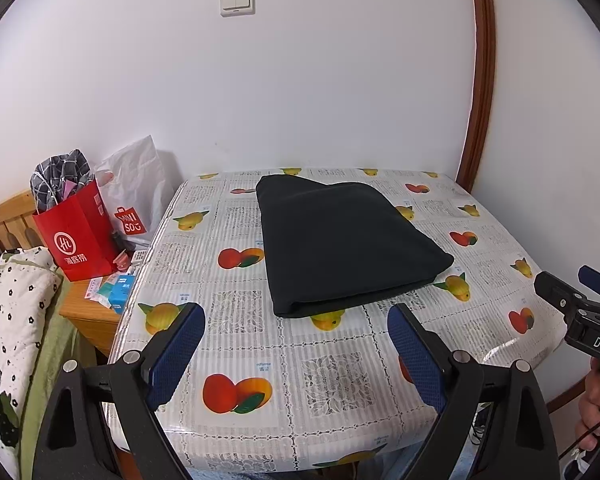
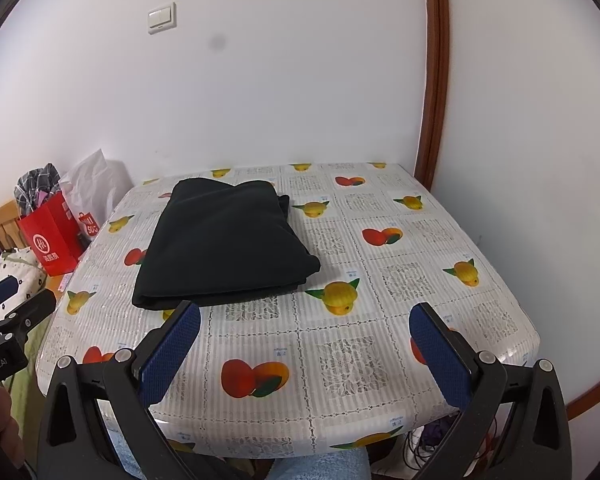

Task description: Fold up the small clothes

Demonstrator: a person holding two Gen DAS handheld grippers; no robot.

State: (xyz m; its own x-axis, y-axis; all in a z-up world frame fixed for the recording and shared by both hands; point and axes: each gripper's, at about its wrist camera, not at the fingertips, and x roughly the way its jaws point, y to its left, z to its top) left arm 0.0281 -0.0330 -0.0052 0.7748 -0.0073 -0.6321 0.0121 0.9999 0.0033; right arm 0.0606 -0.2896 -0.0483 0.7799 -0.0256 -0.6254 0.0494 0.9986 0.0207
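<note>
Nearest the lens in each wrist view is a pair of blue-padded tongs: the left gripper (image 1: 296, 322) and the right gripper (image 2: 305, 322) both hang over the near edge of the table (image 1: 340, 432), jaws spread wide with nothing between the pads. The black garment (image 1: 340, 244) lies beyond them on the fruit-print tablecloth (image 2: 380, 300), towards the far left part of the table, its far edge close to the wall (image 1: 300, 80) and its near edge just beyond the left gripper's fingertips. It already sits as a flat, roughly rectangular stack of several layers, with layered edges showing along its near side and at its right corner. It looks like soft, light, limp cloth that would sag and unfold if lifted by one layer only; the glossy plastic cover beneath it probably lets it slide easily. A sensible hold, by my reading, is at the two near corners, one gripper at each, pinching all layers together before folding away from the table's near edge. Left of the table stand a red paper bag (image 1: 76, 236) and a white shopping bag (image 1: 136, 196).
</note>
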